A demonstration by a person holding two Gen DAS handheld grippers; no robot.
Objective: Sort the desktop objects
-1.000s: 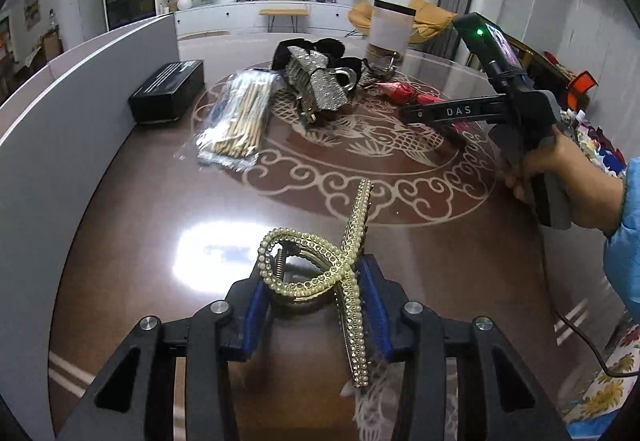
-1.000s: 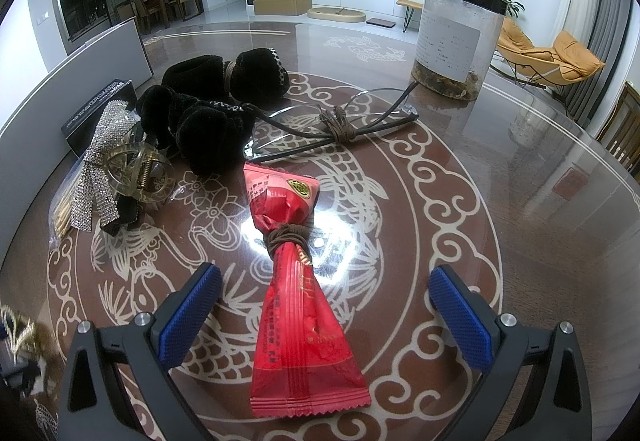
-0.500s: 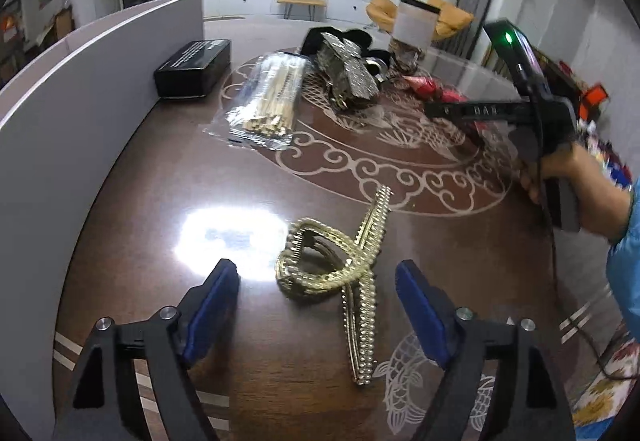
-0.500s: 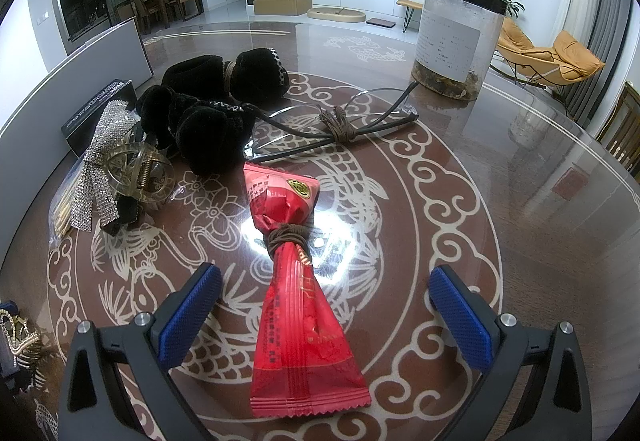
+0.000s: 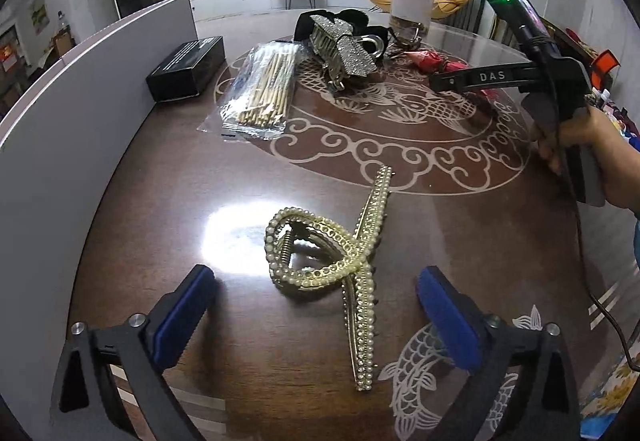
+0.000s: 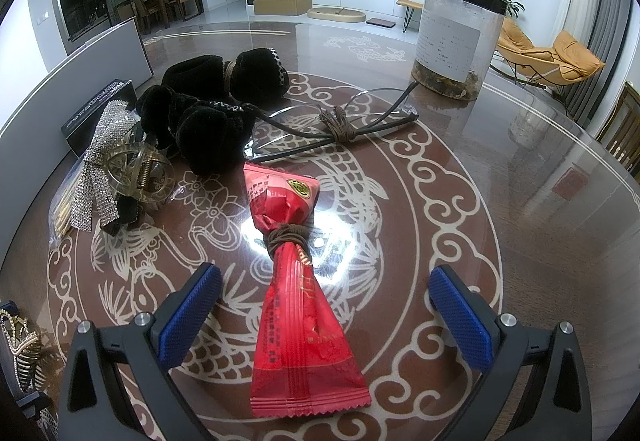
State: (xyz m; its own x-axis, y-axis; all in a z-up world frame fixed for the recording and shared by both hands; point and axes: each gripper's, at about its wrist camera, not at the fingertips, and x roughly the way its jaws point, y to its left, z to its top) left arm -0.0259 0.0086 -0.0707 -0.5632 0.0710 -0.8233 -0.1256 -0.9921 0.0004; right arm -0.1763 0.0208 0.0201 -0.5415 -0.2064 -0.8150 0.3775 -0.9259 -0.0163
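Your gold, pearl-studded looped hair claw clip (image 5: 340,265) lies flat near the brown table's (image 5: 460,233) edge, untouched between your left tongs (image 5: 316,305), just spread; right tongs (image 6: 324,305) apart.

Glossy dark brown table top (image 5: 132,201), glass-smooth, throwing back white lamp glare. On it, a gold-toned metal hair claw studded with pearly beads (image 5: 340,261), shiny all over. The silvery rhinestone bow clip (image 6: 98,177) glitters, rough with tiny stones. Fuzzy black plush scrunchies (image 6: 208,129) look soft and matt. The crinkled red foil-like snack packet (image 6: 298,305) gleams; textured blue pads (image 6: 460,317) look rubbery.
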